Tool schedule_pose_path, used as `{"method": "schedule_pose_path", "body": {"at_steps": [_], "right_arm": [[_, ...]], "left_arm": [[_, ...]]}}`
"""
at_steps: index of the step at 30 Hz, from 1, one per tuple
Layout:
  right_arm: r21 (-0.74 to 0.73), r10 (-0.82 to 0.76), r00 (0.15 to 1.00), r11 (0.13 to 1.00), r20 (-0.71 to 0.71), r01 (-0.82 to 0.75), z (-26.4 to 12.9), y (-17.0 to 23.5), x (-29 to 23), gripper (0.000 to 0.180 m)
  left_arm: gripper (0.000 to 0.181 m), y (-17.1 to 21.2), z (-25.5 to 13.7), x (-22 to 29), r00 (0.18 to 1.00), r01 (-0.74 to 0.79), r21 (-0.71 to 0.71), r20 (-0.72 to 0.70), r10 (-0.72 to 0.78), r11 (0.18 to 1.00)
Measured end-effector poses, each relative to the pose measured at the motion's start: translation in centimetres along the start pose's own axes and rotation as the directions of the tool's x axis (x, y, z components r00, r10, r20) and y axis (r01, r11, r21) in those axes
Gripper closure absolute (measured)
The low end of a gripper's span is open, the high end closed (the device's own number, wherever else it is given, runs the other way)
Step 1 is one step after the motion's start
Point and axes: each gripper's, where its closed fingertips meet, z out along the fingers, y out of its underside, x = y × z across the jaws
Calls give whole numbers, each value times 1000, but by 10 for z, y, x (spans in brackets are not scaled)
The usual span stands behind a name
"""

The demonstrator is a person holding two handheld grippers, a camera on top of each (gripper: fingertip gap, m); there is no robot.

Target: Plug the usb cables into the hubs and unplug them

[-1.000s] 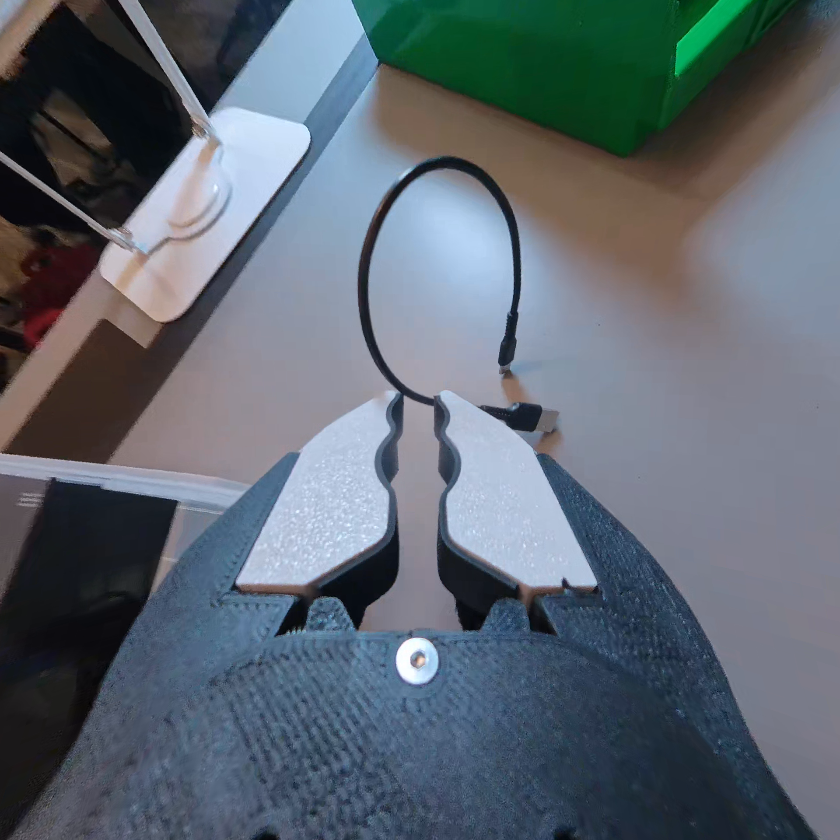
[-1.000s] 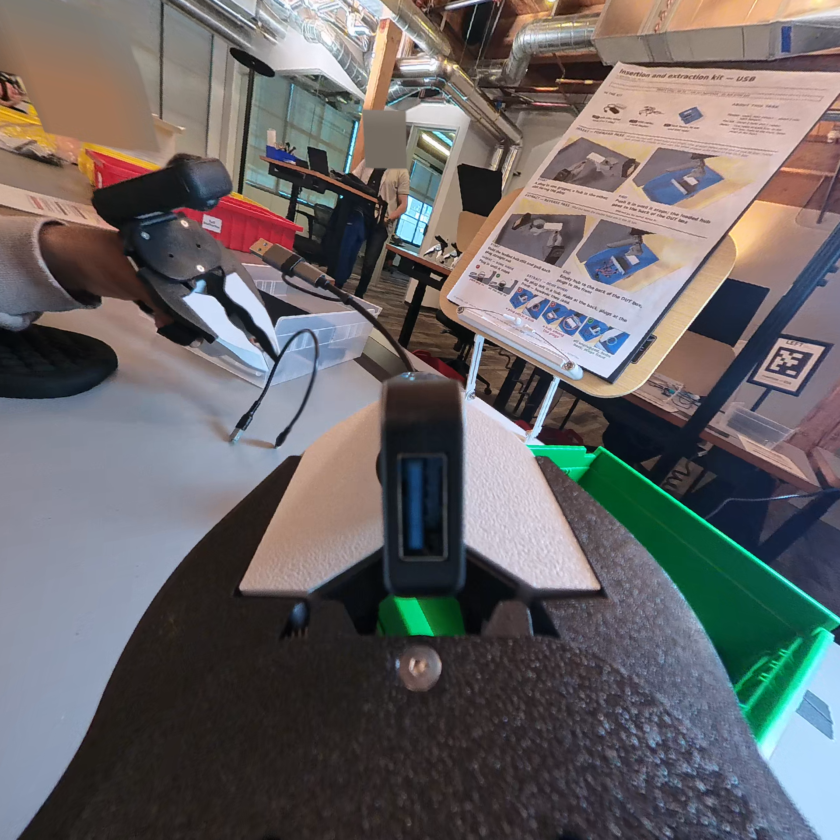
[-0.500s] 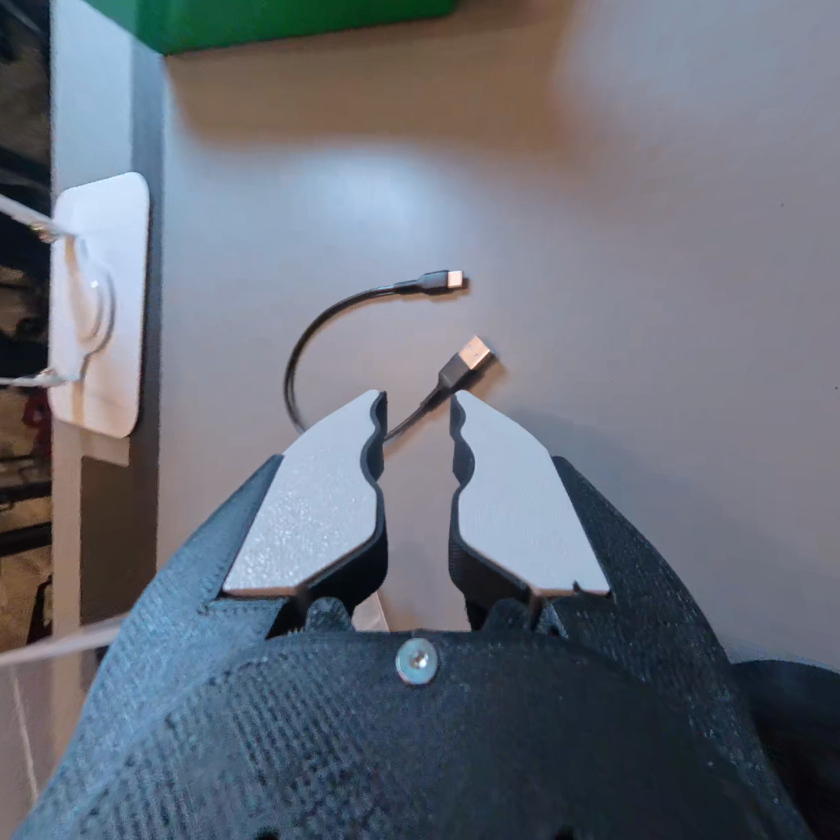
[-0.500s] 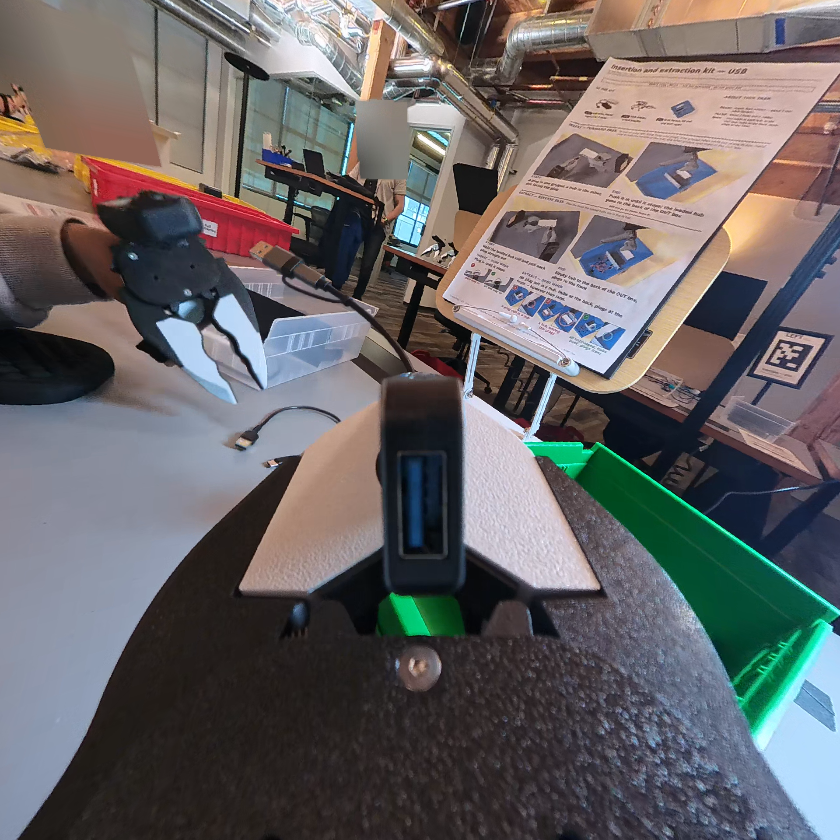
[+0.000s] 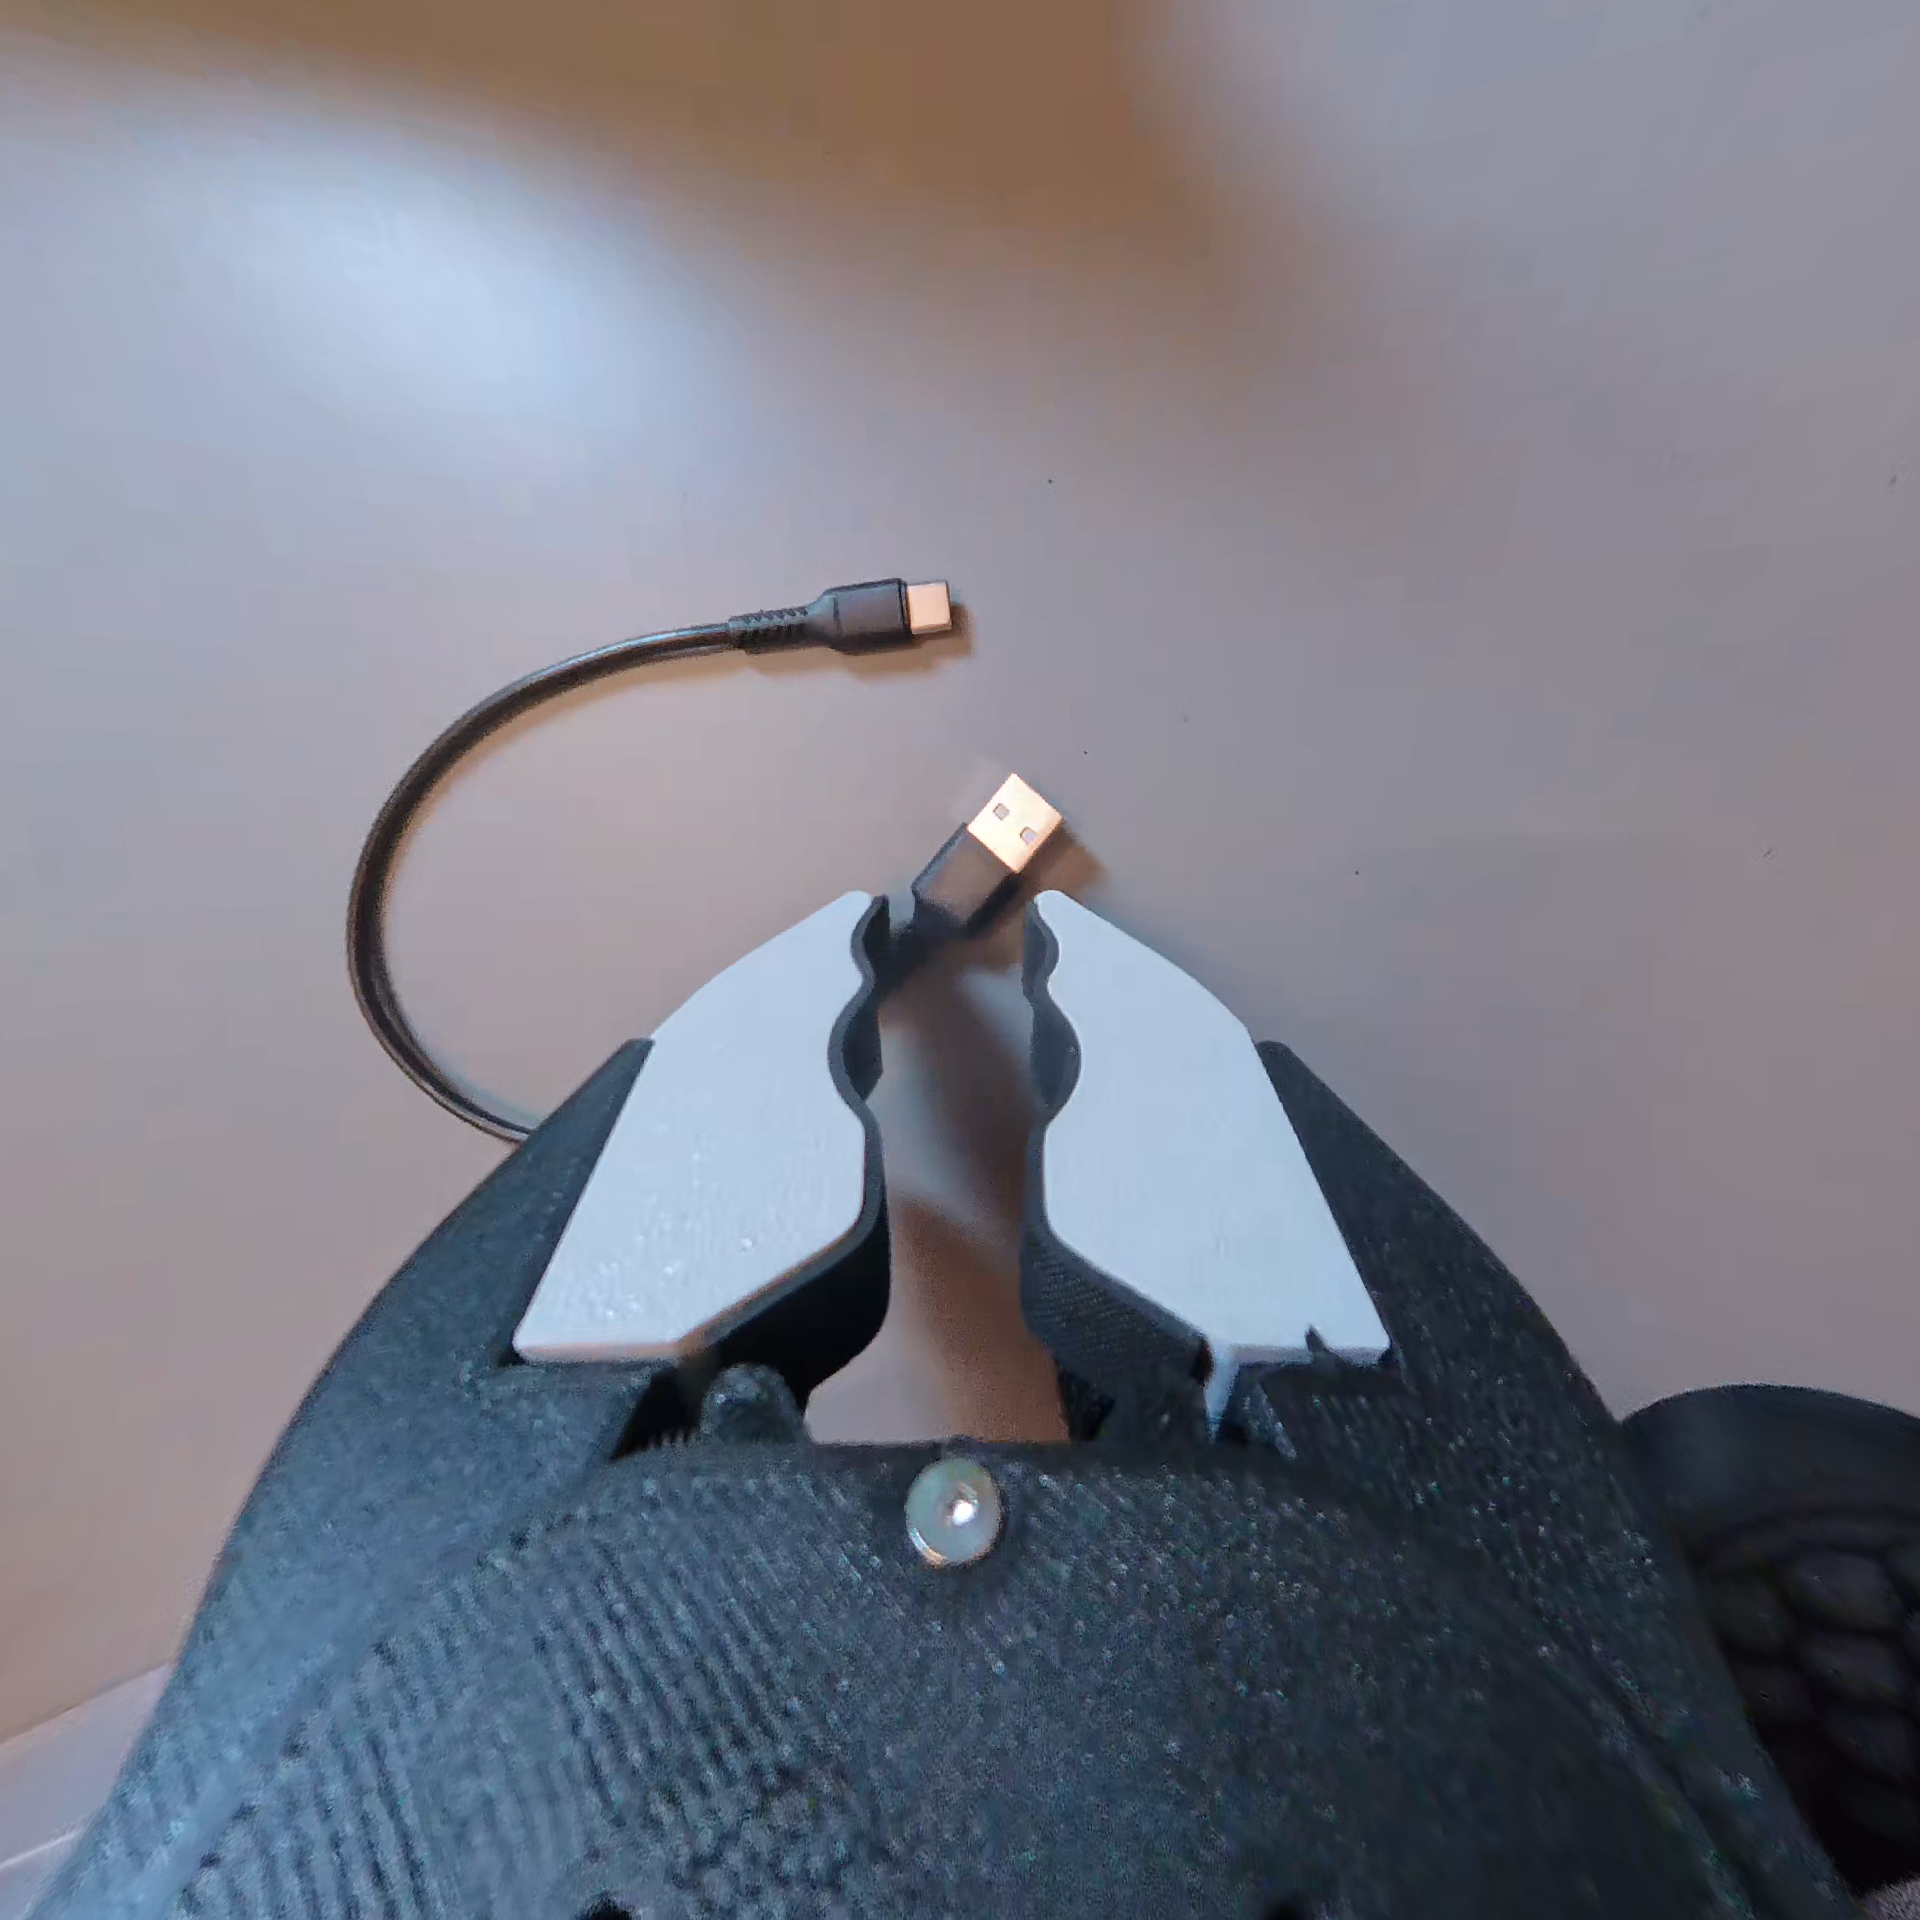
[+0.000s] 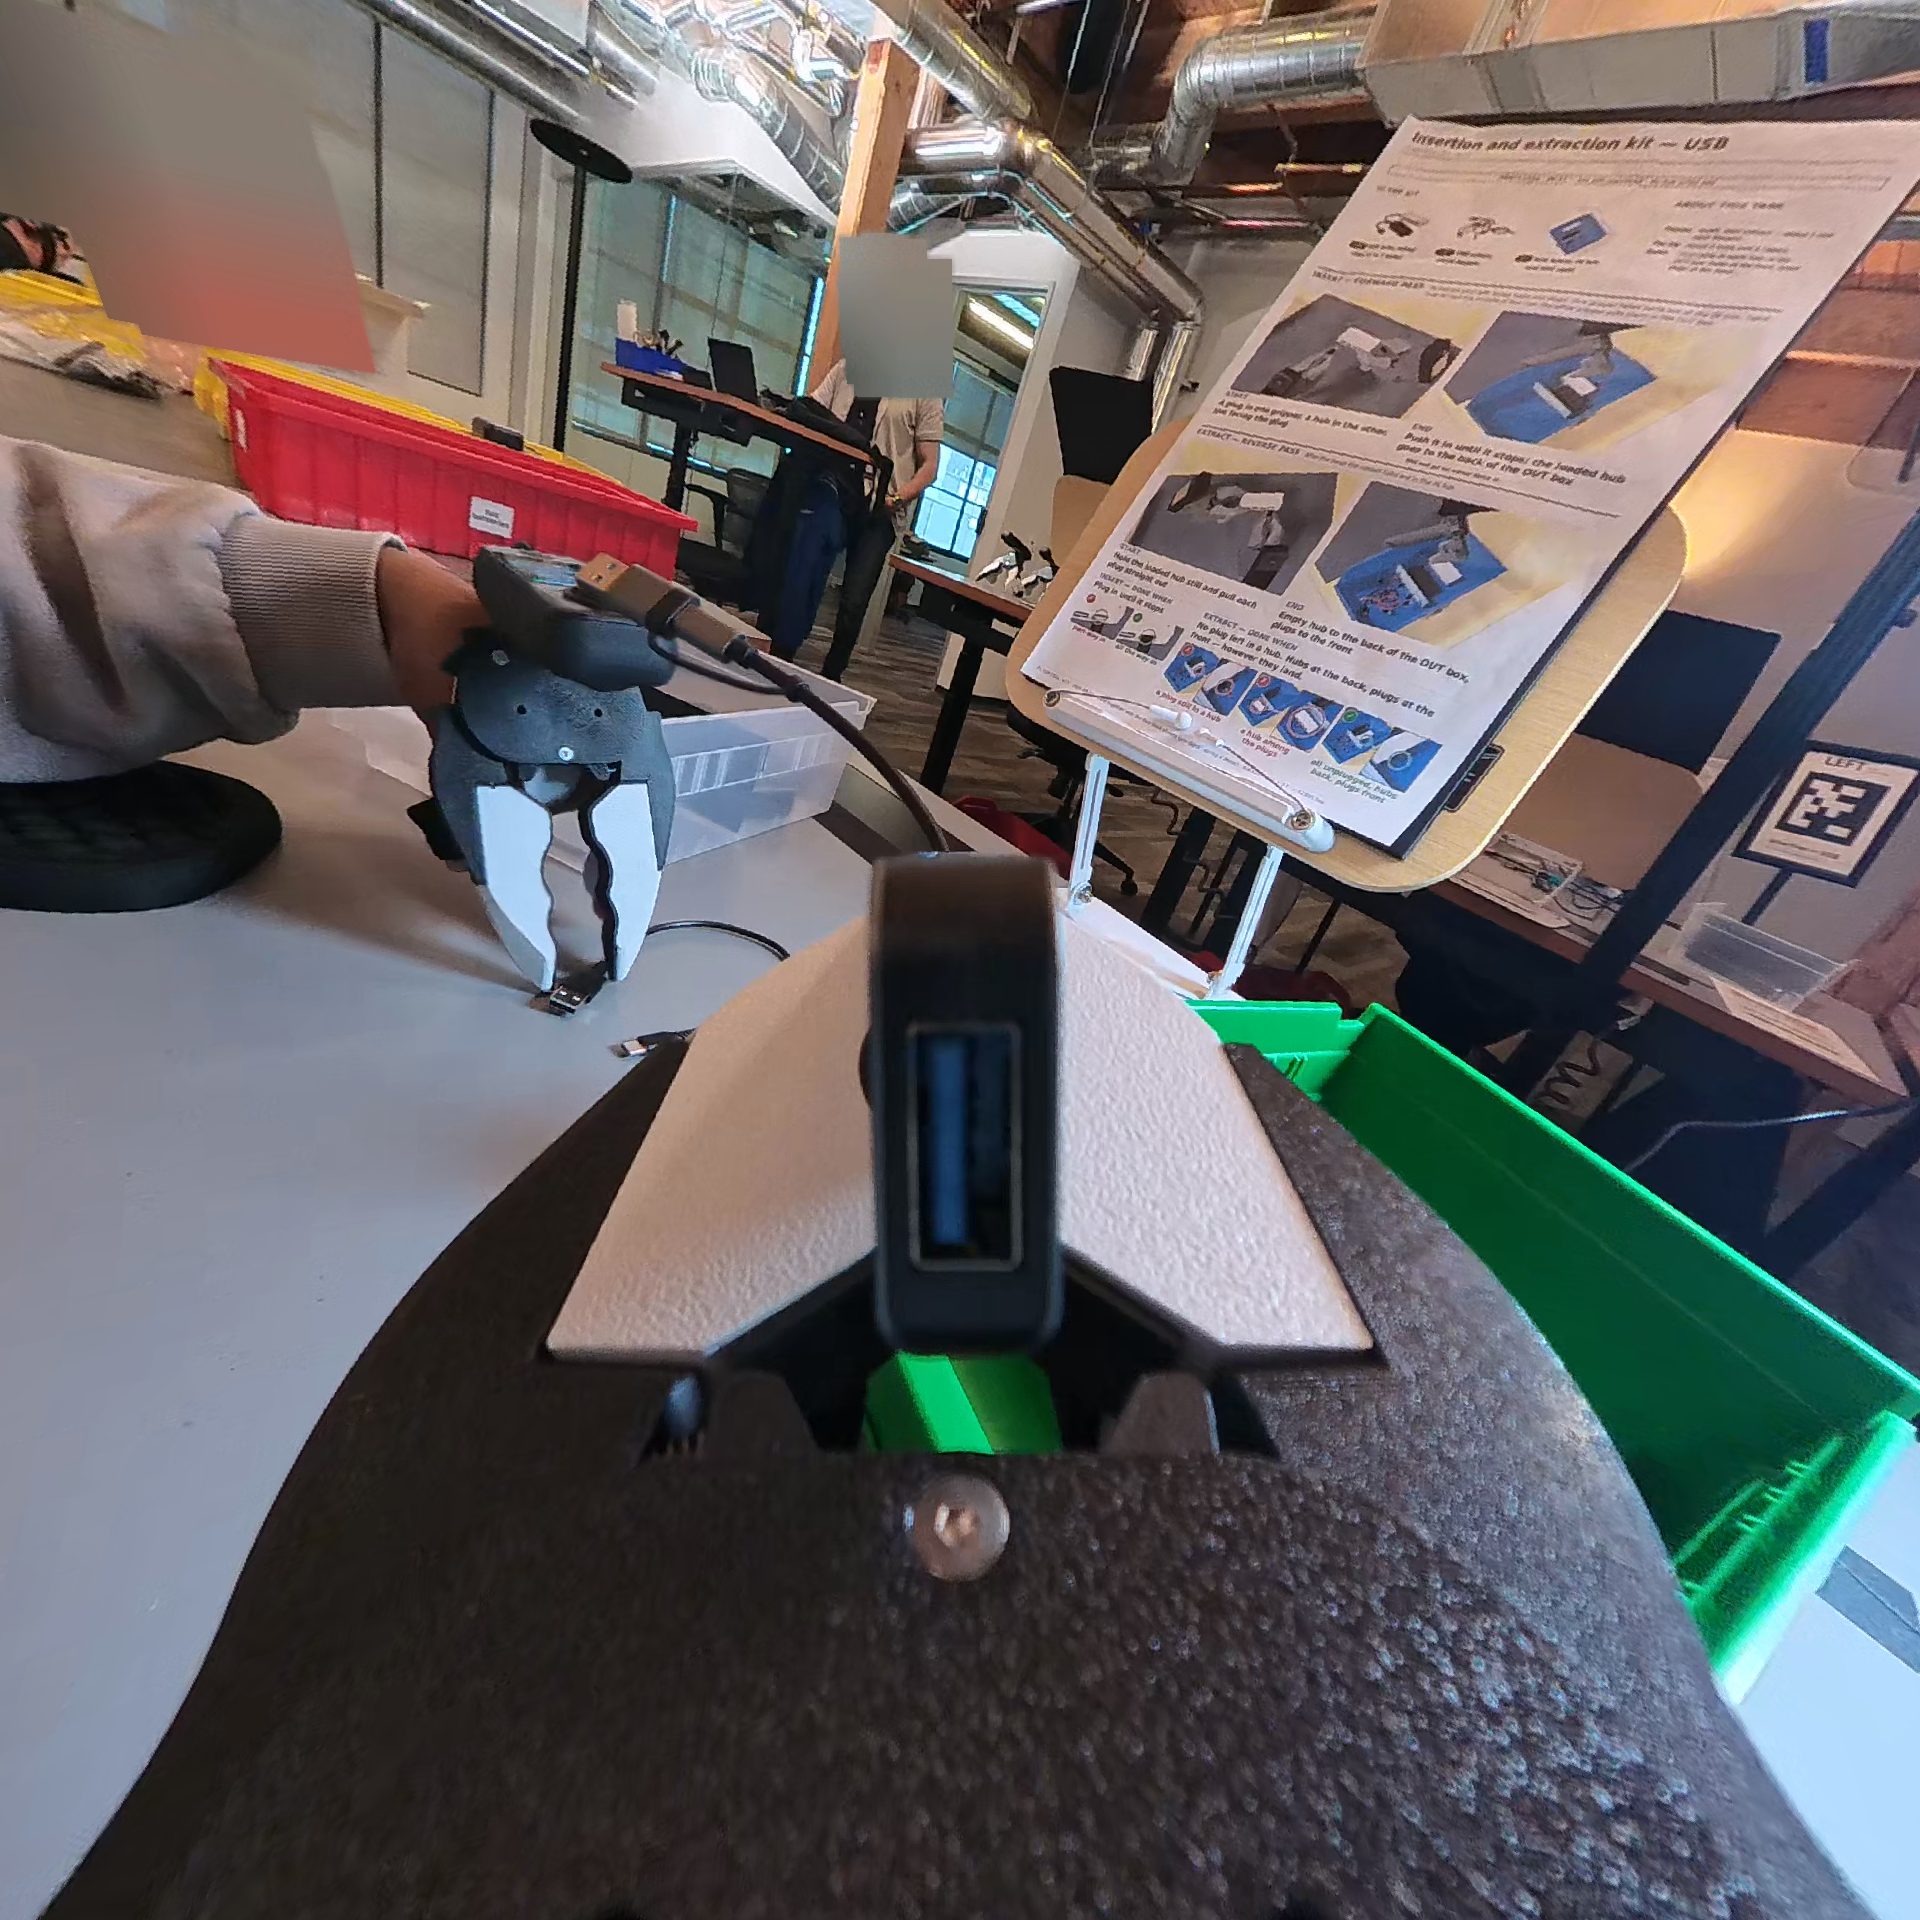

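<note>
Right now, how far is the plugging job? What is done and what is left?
Done: the right tool is shut on the black hub, its blue port empty and facing the camera.
In hand: the left tool is open, its tips astride the short cable's USB-A plug on the grey table; no grip yet.
Left: grasp the plug, insert it, then unplug it.

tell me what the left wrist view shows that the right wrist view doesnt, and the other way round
Only the left wrist view shows the cable's full loop lying on the table, and a close look at the flat plug between the open fingers of the left gripper.

Only the right wrist view shows the right gripper shut on a black hub, the green bin, the red bin, the clear box and the instruction board.

Both show the left gripper, the flat plug and the small plug.
</note>
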Motion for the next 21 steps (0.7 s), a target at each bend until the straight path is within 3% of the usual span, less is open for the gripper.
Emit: {"method": "schedule_pose_path", "body": {"at_steps": [4,9,13,17,21], "right_arm": [[19,0,1000,1000,28,-1,1,-2,-6,168],[22,-42,998,999,49,41,2,-3,-14,167],[-13,-91,994,996,64,92,5,3,-20,168],[-5,-83,994,997,71,83,5,2,-21,168],[7,-65,996,998,63,65,4,0,-18,168]], "left_arm": [[161,1,0,3,996,80,35,-36,-79,996],[167,1,-1,15,999,42,-3,5,-42,999],[167,-13,1,53,993,98,21,-65,-96,995],[158,-29,0,93,991,16,98,-131,-3,995],[151,-23,0,95,992,-82,85,-94,90,993]]}}
